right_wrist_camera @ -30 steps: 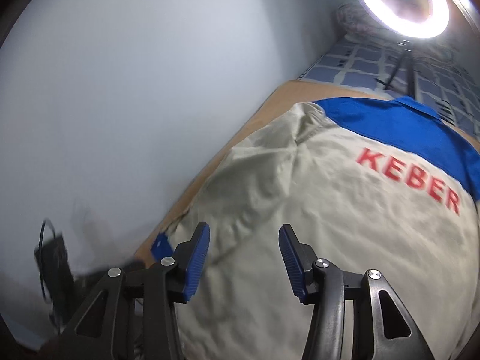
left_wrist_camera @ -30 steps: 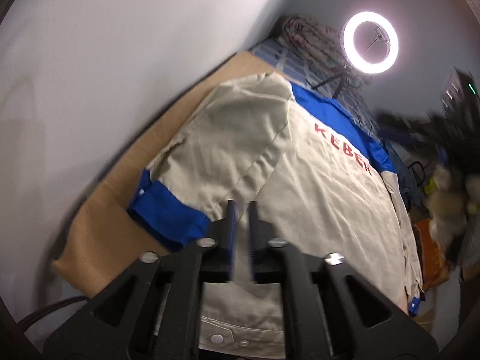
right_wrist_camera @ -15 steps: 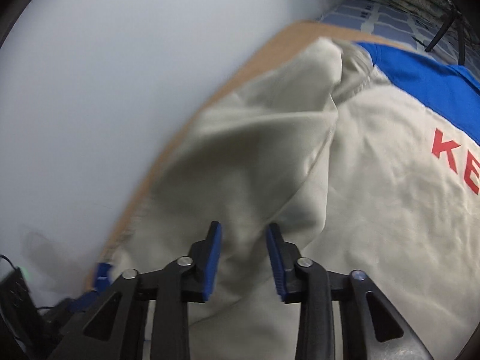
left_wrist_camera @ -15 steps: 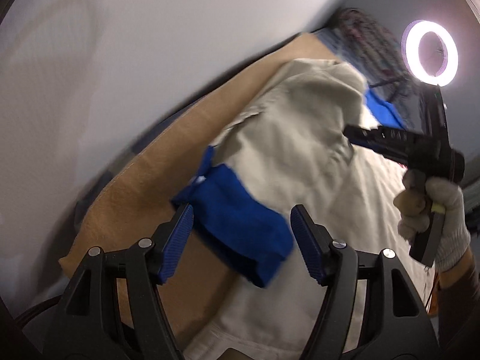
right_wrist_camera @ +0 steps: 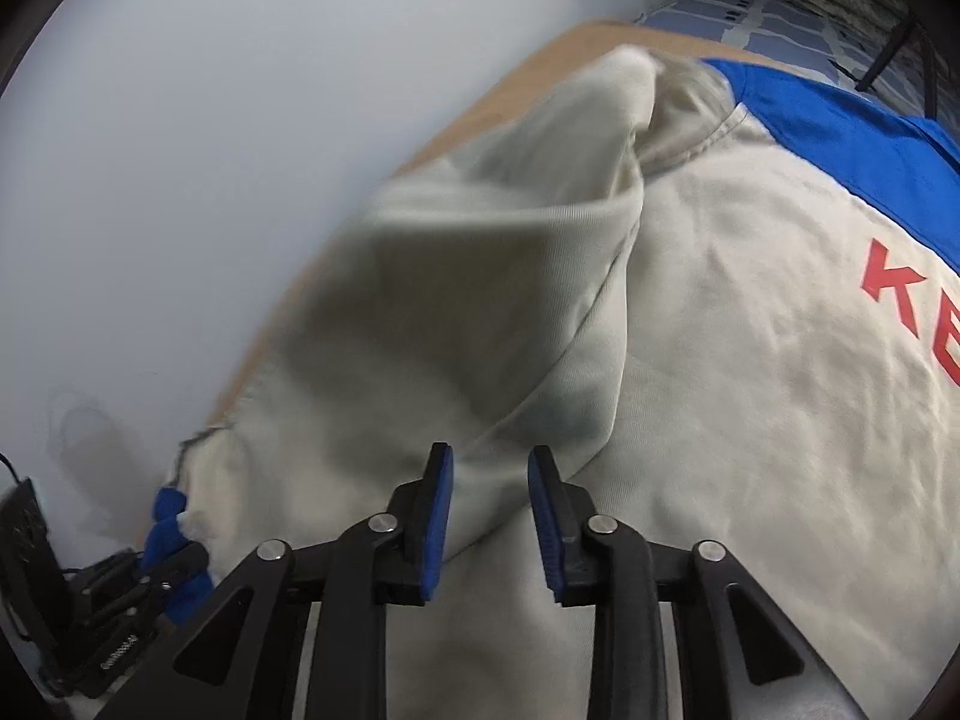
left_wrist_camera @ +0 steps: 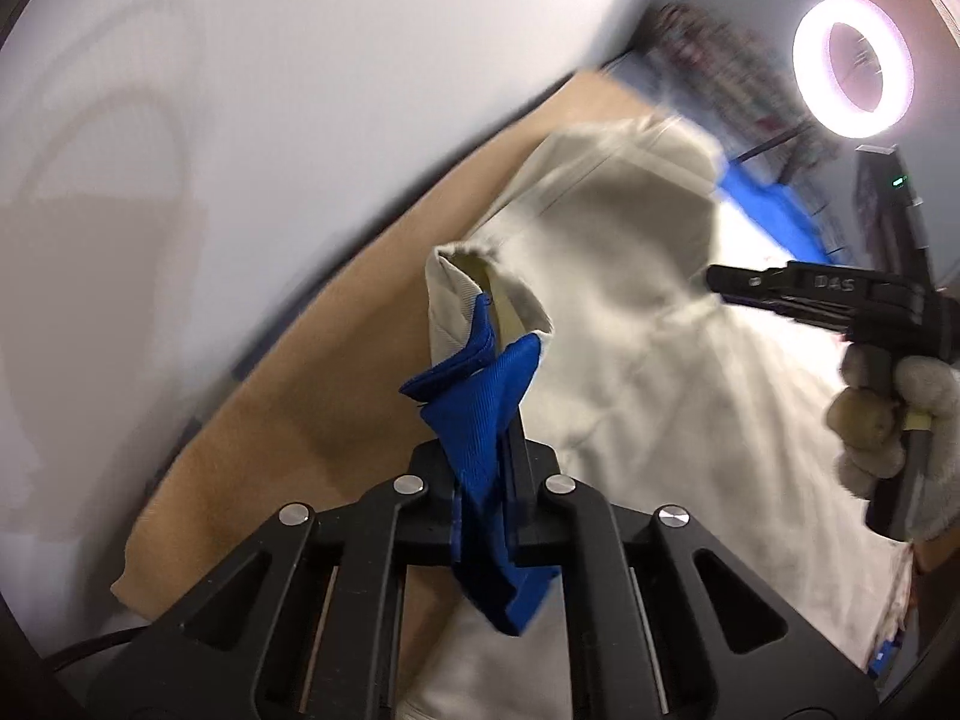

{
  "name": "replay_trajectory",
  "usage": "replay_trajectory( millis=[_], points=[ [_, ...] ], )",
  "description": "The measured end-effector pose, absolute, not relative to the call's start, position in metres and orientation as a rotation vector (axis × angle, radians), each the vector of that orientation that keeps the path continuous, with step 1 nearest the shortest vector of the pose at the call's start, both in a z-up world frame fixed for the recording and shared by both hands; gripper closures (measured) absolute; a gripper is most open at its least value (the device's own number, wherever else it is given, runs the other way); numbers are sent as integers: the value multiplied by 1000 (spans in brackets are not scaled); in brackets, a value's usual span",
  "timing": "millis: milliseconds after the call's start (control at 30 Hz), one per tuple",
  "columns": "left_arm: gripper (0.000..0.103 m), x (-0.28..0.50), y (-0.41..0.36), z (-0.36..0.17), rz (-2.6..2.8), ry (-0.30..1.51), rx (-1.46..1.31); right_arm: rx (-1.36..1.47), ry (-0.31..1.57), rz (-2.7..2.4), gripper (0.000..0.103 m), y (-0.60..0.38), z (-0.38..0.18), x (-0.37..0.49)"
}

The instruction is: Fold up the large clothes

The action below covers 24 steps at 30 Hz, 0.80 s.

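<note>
– What has your left hand got?

– My left gripper [left_wrist_camera: 480, 480] is clamped on the blue cuff [left_wrist_camera: 474, 414]. Its fingers have just been closing, and the cuff is bunched between them, sticking out above and below. The cuff is lifted off the tan mat [left_wrist_camera: 288, 420], and the beige sleeve [left_wrist_camera: 600, 222] runs from it back to the jacket [right_wrist_camera: 750, 390].

– And the right?

– My right gripper [right_wrist_camera: 489, 510] sits low over the jacket where the sleeve meets the body. Its fingers have been closing too and now stand a narrow gap apart. A ridge of beige cloth runs into that gap, but both blue pads [right_wrist_camera: 435, 516] still show their faces, so I see no pinch. From the left camera, its tip is at the sleeve's inner edge, with my gloved hand [left_wrist_camera: 888, 420] around the handle.

– Where does the jacket lie?

– Back up on the mat, beside the pale wall [left_wrist_camera: 240, 90]. The sleeve is humped up along the wall side. Further off, a blue yoke [right_wrist_camera: 840, 126] crosses the shoulders, with red letters [right_wrist_camera: 900, 288] just under it.

– Anything beyond?

– Checked bedding [right_wrist_camera: 750, 6] past the mat, and a lit ring light [left_wrist_camera: 852, 66] above it.
</note>
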<state>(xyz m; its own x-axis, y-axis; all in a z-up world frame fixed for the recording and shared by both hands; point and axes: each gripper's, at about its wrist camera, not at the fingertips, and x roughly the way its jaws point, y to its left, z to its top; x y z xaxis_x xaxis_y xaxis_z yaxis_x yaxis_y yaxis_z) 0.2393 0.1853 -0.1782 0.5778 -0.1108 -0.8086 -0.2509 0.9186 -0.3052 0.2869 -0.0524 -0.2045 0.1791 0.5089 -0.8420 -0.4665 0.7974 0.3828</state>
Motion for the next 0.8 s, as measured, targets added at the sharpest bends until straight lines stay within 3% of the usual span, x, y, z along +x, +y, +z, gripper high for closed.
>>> replay_trajectory(
  millis=[233,400,767,800],
  points=[
    [97,216,172,-126,-24,830,-414,54,1109,673,71,-57,-148,305],
    [97,205,151,-118,-105,826,-378,56,1107,678,59,-19,-129,331],
    [97,187,151,-111,-149,817,-359,-172,1212,533,60,88,-161,360],
    [97,191,151,-110,-144,813,-355,-193,1225,512,66,91,-168,360]
  ],
)
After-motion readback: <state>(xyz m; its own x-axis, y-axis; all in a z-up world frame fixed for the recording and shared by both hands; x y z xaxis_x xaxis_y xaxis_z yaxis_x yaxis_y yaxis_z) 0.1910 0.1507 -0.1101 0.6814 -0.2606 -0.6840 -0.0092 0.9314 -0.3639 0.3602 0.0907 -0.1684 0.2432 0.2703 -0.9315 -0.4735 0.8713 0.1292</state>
